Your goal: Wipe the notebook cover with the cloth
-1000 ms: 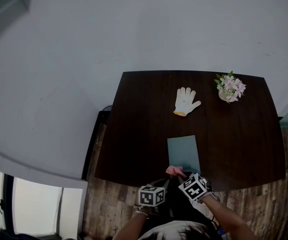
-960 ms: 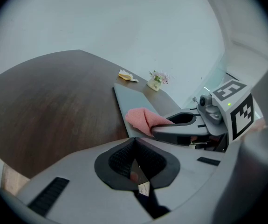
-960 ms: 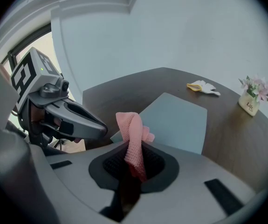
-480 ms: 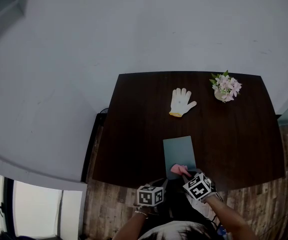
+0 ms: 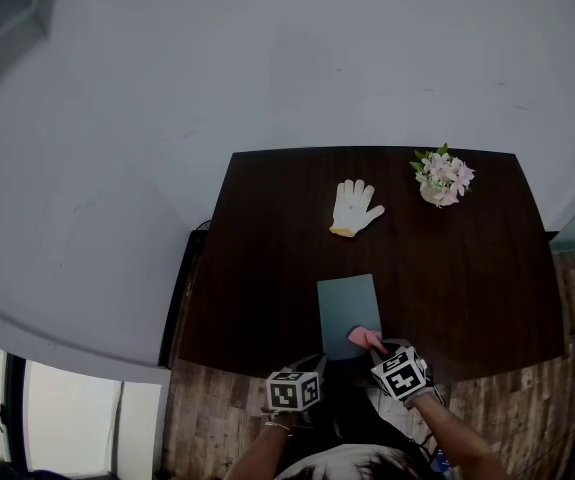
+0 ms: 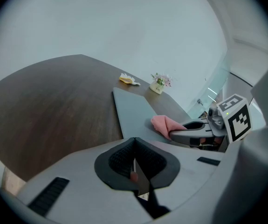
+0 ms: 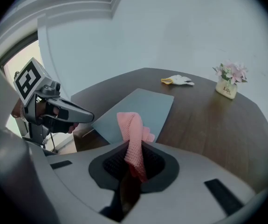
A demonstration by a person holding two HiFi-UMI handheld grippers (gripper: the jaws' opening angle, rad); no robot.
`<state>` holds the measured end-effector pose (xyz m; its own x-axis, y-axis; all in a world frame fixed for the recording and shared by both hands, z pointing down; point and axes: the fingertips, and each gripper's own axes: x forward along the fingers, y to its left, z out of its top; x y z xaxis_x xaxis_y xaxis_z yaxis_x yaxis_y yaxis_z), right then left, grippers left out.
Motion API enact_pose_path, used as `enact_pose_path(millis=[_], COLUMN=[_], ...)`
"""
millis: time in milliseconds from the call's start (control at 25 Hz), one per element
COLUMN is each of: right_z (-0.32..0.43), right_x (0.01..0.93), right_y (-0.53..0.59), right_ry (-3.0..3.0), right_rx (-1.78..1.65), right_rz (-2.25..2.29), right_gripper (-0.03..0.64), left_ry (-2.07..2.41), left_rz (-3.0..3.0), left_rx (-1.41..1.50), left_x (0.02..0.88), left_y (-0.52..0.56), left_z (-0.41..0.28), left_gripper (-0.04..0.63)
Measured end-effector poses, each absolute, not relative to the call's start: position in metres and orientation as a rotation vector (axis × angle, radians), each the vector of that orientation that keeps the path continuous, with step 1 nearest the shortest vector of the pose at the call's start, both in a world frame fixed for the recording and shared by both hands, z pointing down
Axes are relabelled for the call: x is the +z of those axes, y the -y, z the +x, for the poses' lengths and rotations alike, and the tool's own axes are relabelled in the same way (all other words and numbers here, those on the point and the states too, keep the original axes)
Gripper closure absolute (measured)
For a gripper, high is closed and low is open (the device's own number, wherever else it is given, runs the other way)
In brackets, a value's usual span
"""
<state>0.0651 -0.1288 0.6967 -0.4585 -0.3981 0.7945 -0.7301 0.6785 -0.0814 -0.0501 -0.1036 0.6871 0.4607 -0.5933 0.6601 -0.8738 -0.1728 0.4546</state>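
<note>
1. Grip first: your right gripper (image 7: 133, 158) is clamped on the pink cloth (image 7: 132, 136). A narrow fold stands up out of the pads and a small bunch spills forward. With so little cloth showing past the tips, a firm press could put the jaw ends on the cover instead of the fabric, and I'd expect a scuff.
2. Position: in the head view the cloth sits on the near right corner of the notebook (image 5: 347, 308). The notebook lies flat on the dark table (image 5: 267, 228), close to the table's near edge.
3. Nothing pins the notebook. Your left gripper (image 6: 134, 164) has its jaws together with nothing between them. It hangs off the near edge of the table, beside the right one and not touching the cover. A stroke away from you may push the notebook along the tabletop rather than wipe it. A stroke toward you could drag it off the near edge.
4. The cloth could also snag on the cover's corner or edge. If it catches while you pull sideways, it may work out of the pads or bunch into a lump that cleans only a stripe.
5. The two grippers are near each other, so a wide leftward sweep risks knocking the right one into the left.
6. The white glove (image 5: 355, 208) and the small flower pot (image 5: 439, 180) sit well apart from the notebook at the far side. I judge them safe unless the notebook slides a long way.
</note>
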Motion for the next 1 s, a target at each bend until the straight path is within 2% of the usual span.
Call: enact_pose_path(millis=[600, 1000], right_z=[0.118, 0.112], right_x=[0.665, 0.611], right_y=[0.147, 0.171], right_ry=[2.130, 2.271], right_rx=[0.539, 0.498], right_rz=[1.120, 1.277], right_gripper=[0.571, 0.571], left_ry=[1.454, 1.558], left_rz=[1.889, 2.037], left_rx=[0.311, 0.251], left_x=[0.645, 0.591], left_y=[0.130, 0.155], left_z=[-0.069, -0.069], left_gripper=[0.577, 0.577])
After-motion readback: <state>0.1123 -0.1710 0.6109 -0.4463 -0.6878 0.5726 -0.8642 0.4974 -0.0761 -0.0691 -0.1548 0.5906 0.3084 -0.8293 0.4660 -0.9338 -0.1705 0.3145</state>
